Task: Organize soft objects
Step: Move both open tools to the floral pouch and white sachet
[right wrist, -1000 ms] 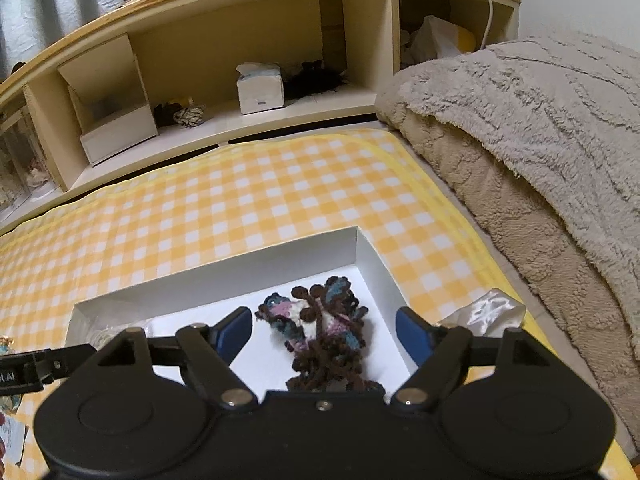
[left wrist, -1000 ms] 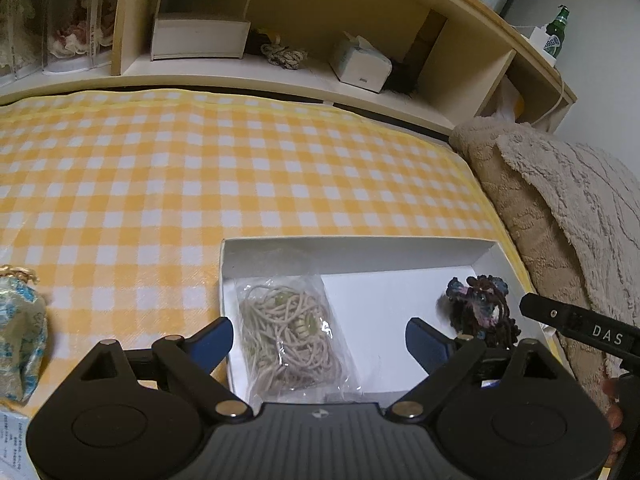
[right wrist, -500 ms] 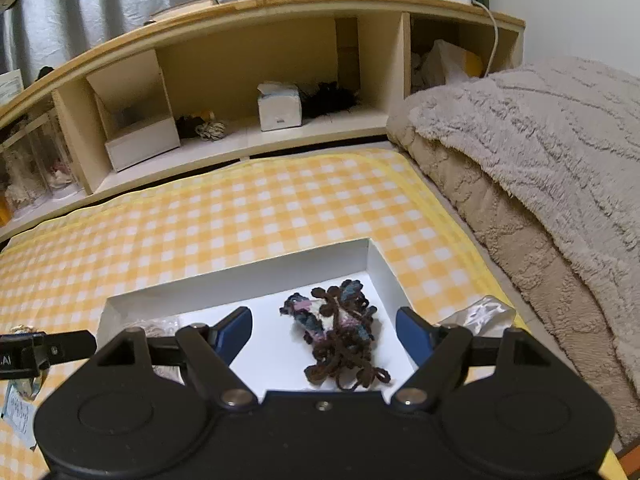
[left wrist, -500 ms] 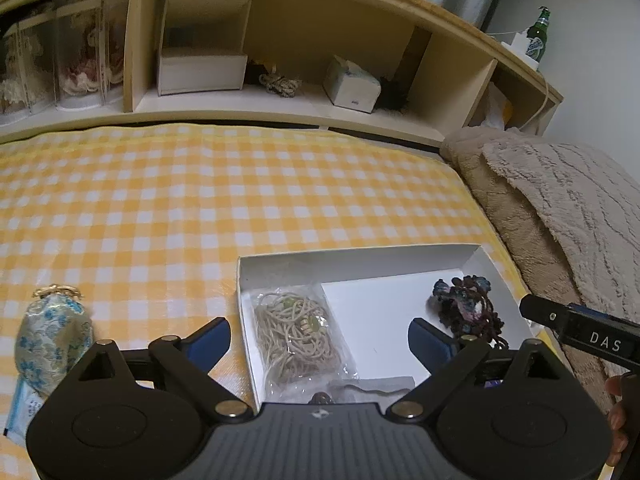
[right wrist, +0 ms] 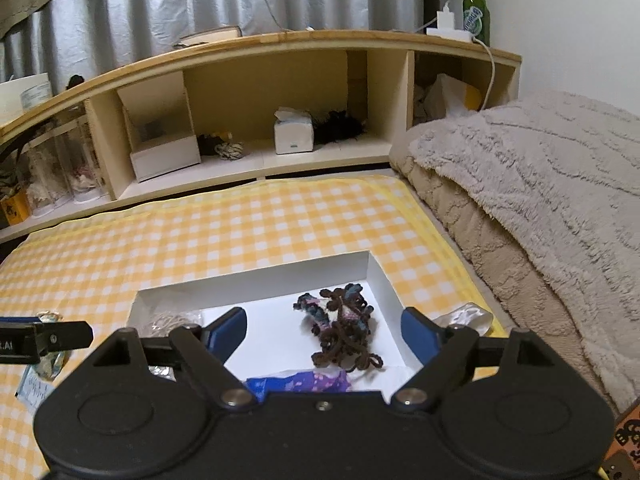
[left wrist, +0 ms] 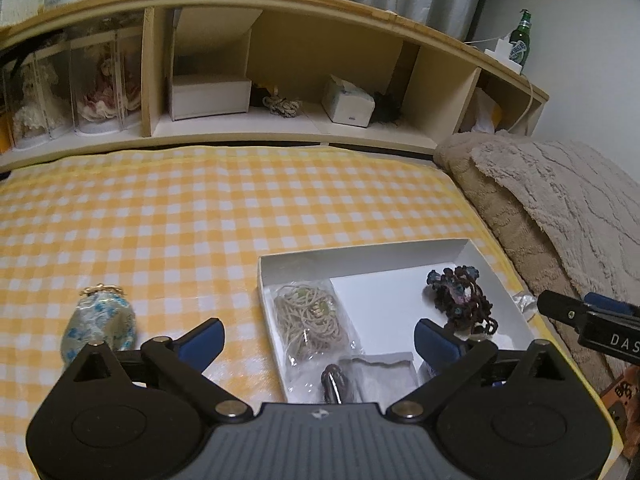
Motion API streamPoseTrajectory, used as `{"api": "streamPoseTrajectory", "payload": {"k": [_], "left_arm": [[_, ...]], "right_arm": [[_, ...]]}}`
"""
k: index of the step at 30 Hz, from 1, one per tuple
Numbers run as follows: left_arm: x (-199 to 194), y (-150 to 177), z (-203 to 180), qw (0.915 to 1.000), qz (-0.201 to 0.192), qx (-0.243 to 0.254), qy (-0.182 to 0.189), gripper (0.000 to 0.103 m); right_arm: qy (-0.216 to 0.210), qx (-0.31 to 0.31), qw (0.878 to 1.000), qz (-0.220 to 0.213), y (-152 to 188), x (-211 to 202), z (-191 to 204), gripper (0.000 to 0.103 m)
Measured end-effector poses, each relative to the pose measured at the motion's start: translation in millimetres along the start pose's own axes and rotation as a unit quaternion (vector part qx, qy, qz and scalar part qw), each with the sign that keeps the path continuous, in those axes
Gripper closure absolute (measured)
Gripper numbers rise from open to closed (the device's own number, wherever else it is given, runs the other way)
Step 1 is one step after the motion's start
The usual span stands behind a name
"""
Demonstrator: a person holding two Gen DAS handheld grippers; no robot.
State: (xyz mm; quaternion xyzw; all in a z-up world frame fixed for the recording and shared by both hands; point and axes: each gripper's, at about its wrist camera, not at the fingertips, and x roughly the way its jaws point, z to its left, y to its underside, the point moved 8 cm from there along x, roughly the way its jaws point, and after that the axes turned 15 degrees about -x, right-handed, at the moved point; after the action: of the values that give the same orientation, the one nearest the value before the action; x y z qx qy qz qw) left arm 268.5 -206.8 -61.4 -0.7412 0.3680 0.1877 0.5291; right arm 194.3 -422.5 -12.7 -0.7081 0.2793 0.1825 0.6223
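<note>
Left tongs (left wrist: 318, 340) spread over white box (left wrist: 360, 254) w/ bagged cord (left wrist: 308, 320); pouch (left wrist: 100, 326) outside.

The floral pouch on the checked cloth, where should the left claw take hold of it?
Grip the pouch across its padded middle, from above. It lies on its side with the gold clasp pointing away, so the body offers the broadest soft hold, probably.

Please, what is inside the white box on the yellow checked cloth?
Inside the white box: a bagged cord bundle, a dark yarn piece, a small clear bag. The left gripper covers its near edge.
</note>
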Motion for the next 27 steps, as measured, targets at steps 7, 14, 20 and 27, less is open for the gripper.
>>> {"api": "streamPoseTrajectory", "payload": {"k": [7, 14, 20, 27], "left_arm": [[-24, 7, 5, 0.9996, -0.019, 0.018, -0.009, 0.0], [-37, 14, 16, 0.9995, -0.018, 0.018, -0.019, 0.0], [-46, 18, 25, 0.9993, -0.026, 0.017, -0.021, 0.0], [-57, 14, 38, 0.9991, -0.033, 0.013, -0.021, 0.0]], "right_arm": [[0.007, -0.007, 1.0, -0.001, 4, -22, 7, 0.009], [0.006, -0.017, 1.0, -0.013, 7, -39, 13, 0.0], [0.006, -0.022, 1.0, -0.015, 11, -46, 18, 0.0], [0.011, -0.016, 1.0, -0.024, 10, -43, 24, 0.0]]}}
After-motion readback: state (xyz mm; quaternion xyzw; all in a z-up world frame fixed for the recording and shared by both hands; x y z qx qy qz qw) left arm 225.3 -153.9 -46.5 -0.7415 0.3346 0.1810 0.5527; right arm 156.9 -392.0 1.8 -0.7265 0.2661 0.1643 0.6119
